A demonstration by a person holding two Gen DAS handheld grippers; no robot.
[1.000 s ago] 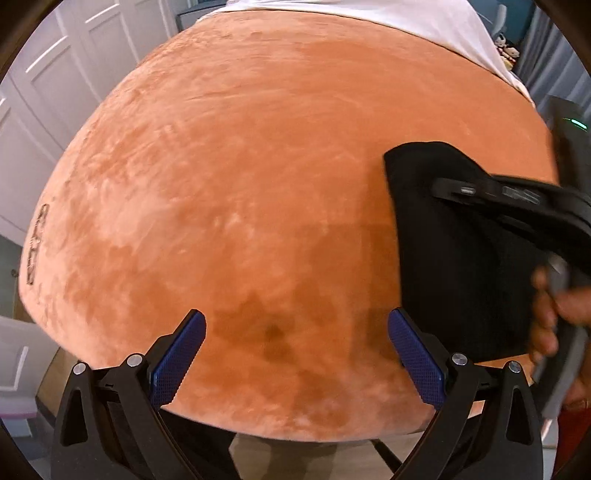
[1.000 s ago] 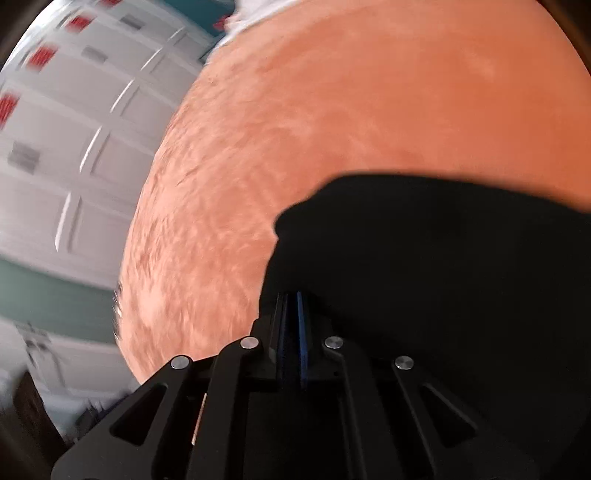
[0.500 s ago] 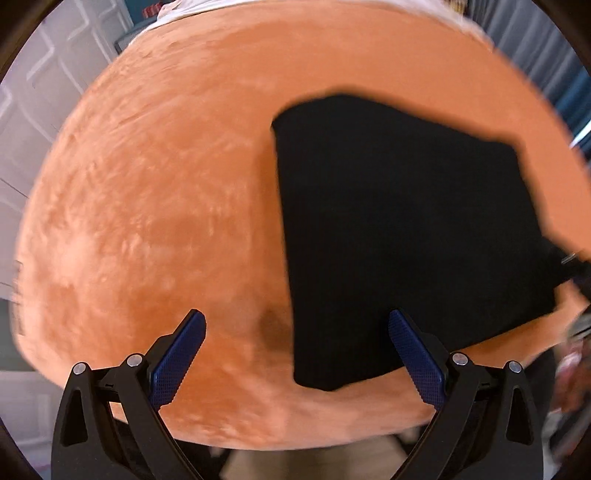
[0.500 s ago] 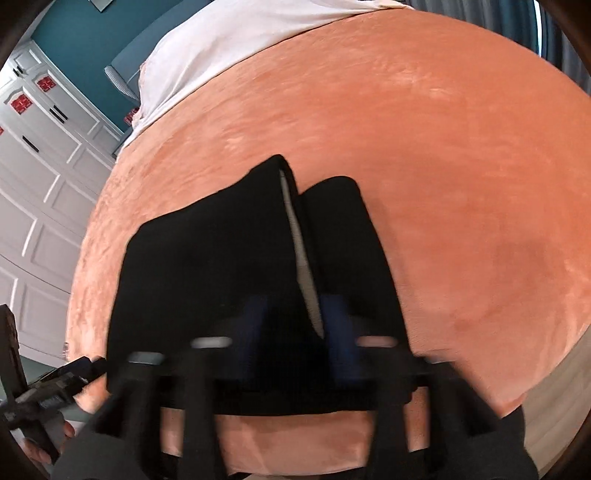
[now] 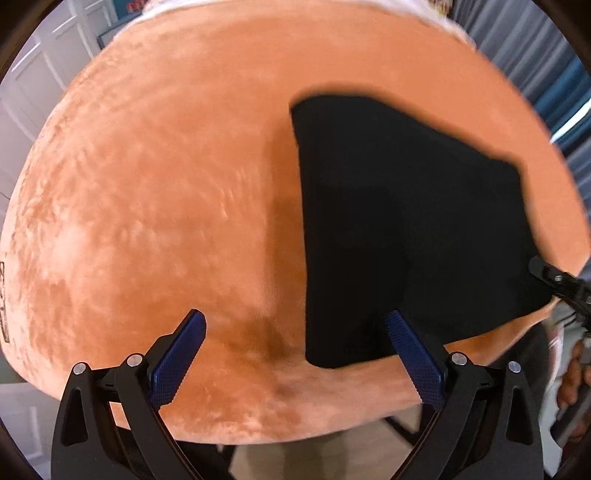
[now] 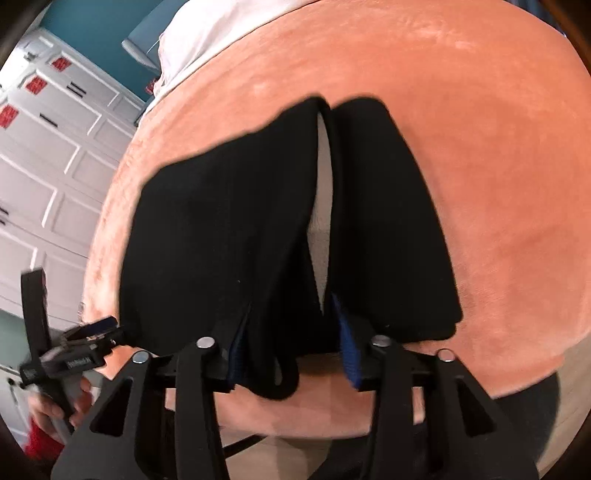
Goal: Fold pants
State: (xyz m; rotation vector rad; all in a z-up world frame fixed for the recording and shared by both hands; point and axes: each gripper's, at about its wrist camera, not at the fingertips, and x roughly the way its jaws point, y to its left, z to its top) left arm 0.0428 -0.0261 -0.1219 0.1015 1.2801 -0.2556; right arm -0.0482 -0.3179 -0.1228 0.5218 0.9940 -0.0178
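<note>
Black pants lie folded on an orange plush blanket. My left gripper hangs open above the blanket at the pants' near left corner; its right finger overlaps the cloth and nothing is between the pads. In the right wrist view the pants show a pale strip of lining between two black flaps. My right gripper straddles a loose fold at their near edge. Its jaws are closing, and the pads do not clearly pinch the fold. The right gripper's tip shows at the pants' right edge.
The blanket drops off just below both grippers. A white sheet lies at its far end. White panelled cupboard doors stand on the left. A hand holds the left gripper at the pants' left corner.
My right gripper let go of the black cloth, swung to the pants' near edge and opened, and its jaws now stand narrower around a fold. The left gripper shifted over the pants' corner, still open.
</note>
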